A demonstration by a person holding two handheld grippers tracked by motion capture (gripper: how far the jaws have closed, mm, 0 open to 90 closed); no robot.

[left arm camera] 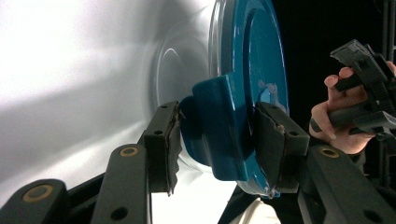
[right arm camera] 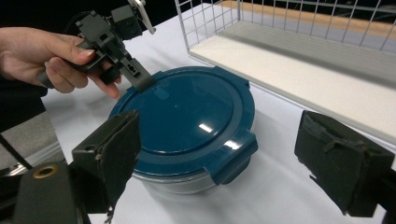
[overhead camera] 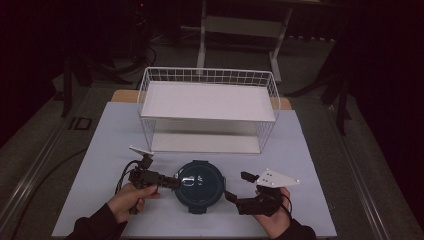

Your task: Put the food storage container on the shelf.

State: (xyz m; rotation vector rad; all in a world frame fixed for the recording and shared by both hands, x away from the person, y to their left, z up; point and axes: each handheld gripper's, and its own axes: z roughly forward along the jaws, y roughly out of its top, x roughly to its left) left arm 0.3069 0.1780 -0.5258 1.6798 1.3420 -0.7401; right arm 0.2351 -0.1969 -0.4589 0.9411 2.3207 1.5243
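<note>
On the near middle of the desk point(overhead camera: 110, 145) sits a round container point(overhead camera: 200, 186): dark teal lid point(right arm camera: 187, 116), clear glass bowl point(right arm camera: 168, 179) under it. No real long axis since it's round; it stands upright, lid facing up. Four latch tabs stick out around the rim, one each to the left, right, near and far sides in the high view. The lid is glossy, with light glints on top and a raised ring near the edge.

Left first: left hand point(overhead camera: 127, 197) holds the left tongs point(overhead camera: 175, 183) level, pointing right at the container's left edge. Left gripper view shows its jaws clamped on the lid's left latch tab point(left arm camera: 219, 128), one pad point(left arm camera: 163, 144) on the outer face, the other on the lid's top side. Tab is between the pads and both touch it. Can't tell whether the tab is latched down or lifted.

Middle: container is just near of the white wire rack point(overhead camera: 207, 110), apart from it. The rack has two white shelves and stands at the far middle of the desk.

Right: right hand point(overhead camera: 275, 215) holds the right tongs point(overhead camera: 231, 197) near the container's near-right side, pointing left toward it. Right gripper view shows the jaws spread wide with nothing between the pads; the container lies ahead of them, not touched. One latch tab point(right arm camera: 233, 161) faces this camera.
</note>
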